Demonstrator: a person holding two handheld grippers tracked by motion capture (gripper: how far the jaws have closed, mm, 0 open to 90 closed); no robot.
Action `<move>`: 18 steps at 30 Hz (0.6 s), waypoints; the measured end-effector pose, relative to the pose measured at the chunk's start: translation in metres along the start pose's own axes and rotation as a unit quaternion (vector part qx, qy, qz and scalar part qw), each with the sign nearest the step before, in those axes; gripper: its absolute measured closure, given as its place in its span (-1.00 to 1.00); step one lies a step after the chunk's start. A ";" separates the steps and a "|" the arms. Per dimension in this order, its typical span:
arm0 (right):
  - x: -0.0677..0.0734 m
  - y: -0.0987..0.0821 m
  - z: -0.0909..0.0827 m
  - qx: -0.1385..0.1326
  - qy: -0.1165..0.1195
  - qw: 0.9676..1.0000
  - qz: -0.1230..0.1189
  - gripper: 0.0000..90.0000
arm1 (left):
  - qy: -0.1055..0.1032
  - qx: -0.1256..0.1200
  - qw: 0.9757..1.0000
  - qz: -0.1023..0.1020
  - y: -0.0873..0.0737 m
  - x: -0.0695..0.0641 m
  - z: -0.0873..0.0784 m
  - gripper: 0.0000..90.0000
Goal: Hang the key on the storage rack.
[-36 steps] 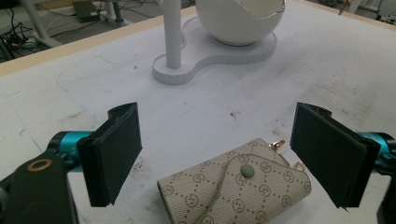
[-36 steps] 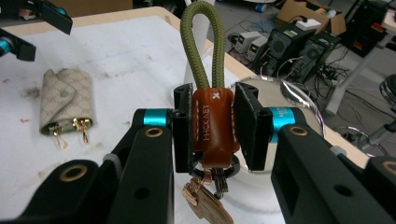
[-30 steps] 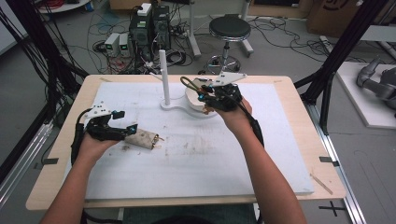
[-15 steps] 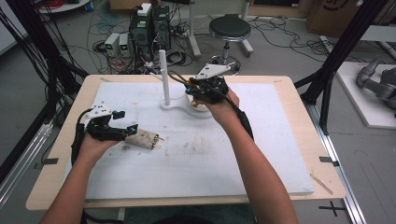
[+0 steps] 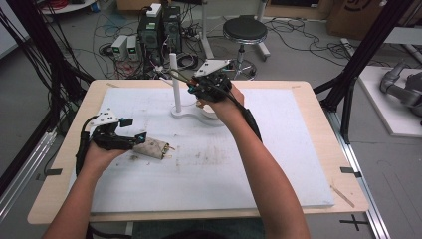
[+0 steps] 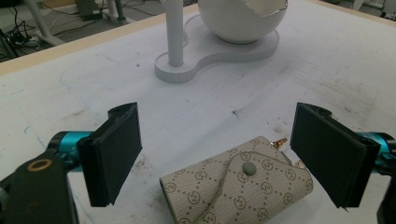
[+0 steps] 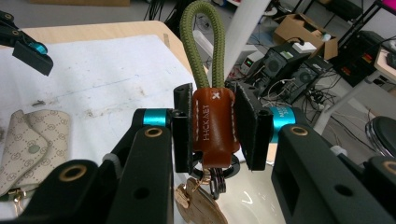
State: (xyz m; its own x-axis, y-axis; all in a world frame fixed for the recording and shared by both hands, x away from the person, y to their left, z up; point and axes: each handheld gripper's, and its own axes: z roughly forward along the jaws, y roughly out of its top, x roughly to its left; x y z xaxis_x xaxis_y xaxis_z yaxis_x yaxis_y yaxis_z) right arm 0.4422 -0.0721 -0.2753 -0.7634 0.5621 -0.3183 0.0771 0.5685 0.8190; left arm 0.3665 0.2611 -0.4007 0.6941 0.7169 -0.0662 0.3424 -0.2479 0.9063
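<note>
The right tongs (image 7: 212, 128) are clamped on the brown leather tab of a keychain (image 7: 212, 126), whose green cord loop (image 7: 198, 44) stands just beside the white post (image 5: 174, 82) of the stand (image 5: 191, 113). Keys (image 7: 201, 198) hang below the tab, above the white bowl (image 6: 243, 21). The step in hand is judged to be hanging the loop on the post. The loop must next be raised over the post's top and lowered. The left tongs (image 6: 233, 156) are held open around the patterned key pouch (image 6: 238, 184) on the bench (image 5: 308, 89), untouched.
</note>
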 end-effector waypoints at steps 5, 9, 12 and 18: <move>0.001 0.005 0.007 0.008 -0.001 1.000 -0.009 0.56 | 0.000 -0.001 1.000 -0.001 0.000 0.000 -0.001 -0.64; 0.001 0.005 0.010 0.014 -0.004 1.000 -0.012 0.56 | 0.001 -0.001 1.000 -0.001 -0.001 0.000 -0.002 -0.64; -0.001 0.003 0.015 0.020 -0.006 1.000 -0.016 0.55 | 0.003 0.000 1.000 -0.001 -0.002 0.001 -0.003 -0.64; 0.003 0.001 0.021 0.038 -0.006 0.999 -0.021 0.55 | 0.005 0.000 1.000 -0.003 -0.003 0.002 -0.005 -0.64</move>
State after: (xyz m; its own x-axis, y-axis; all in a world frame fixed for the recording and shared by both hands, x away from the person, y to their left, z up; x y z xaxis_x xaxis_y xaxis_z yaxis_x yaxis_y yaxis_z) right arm 0.4536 -0.0575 -0.2856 -0.7592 0.5434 -0.3582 0.0936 0.6358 0.7662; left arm 0.3632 0.2664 -0.4018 0.6860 0.7245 -0.0677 0.3466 -0.2436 0.9058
